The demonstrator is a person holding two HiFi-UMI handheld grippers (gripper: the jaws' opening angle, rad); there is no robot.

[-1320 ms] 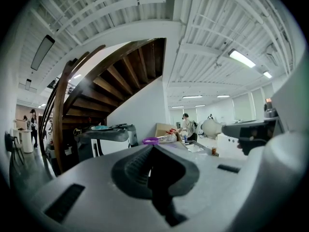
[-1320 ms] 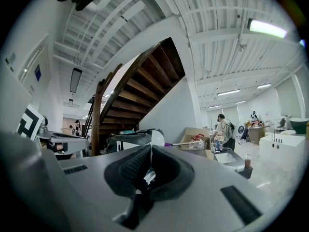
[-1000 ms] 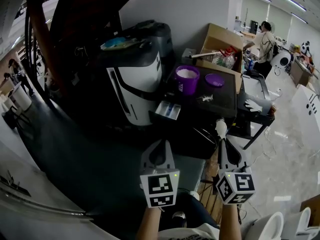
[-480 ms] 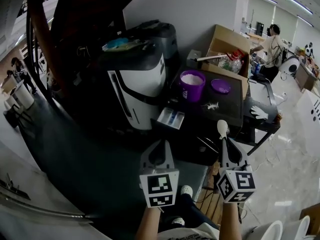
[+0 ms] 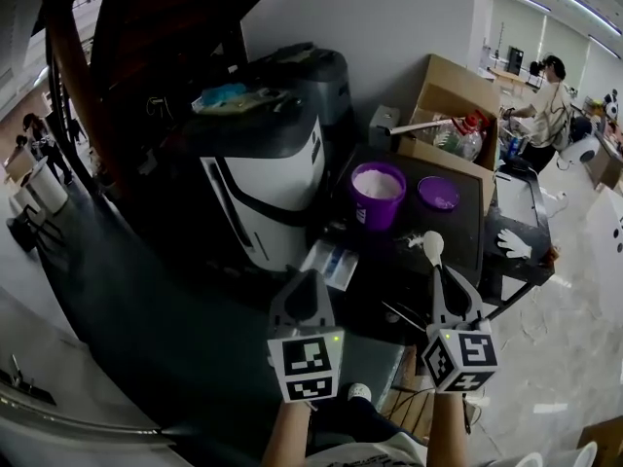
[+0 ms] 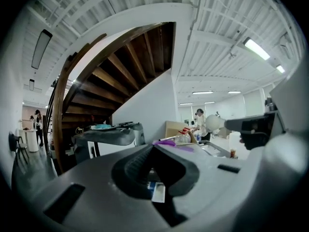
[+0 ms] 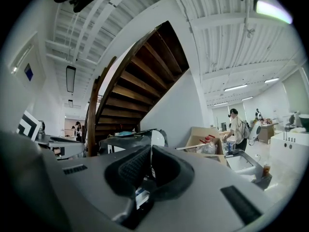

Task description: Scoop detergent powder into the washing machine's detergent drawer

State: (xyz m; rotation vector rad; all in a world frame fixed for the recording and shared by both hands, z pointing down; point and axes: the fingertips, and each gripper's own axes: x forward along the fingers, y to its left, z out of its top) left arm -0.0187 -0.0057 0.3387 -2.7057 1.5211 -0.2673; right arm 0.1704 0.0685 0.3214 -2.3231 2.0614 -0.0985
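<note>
Beside the washing machine (image 5: pixel 265 178) an open purple tub (image 5: pixel 373 210) holds white powder (image 5: pixel 377 180), the detergent drawer (image 5: pixel 331 263) is pulled out, the left gripper (image 5: pixel 306 282) is closed on nothing, and the right gripper (image 5: pixel 443 278) clamps a white scoop (image 5: pixel 432 247).

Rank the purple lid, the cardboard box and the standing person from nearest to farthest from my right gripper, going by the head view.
1. The purple lid, on the dark table just ahead of the right gripper and its spoon.
2. The cardboard box, behind the table, by the wall.
3. The person, far off at the right.
</note>
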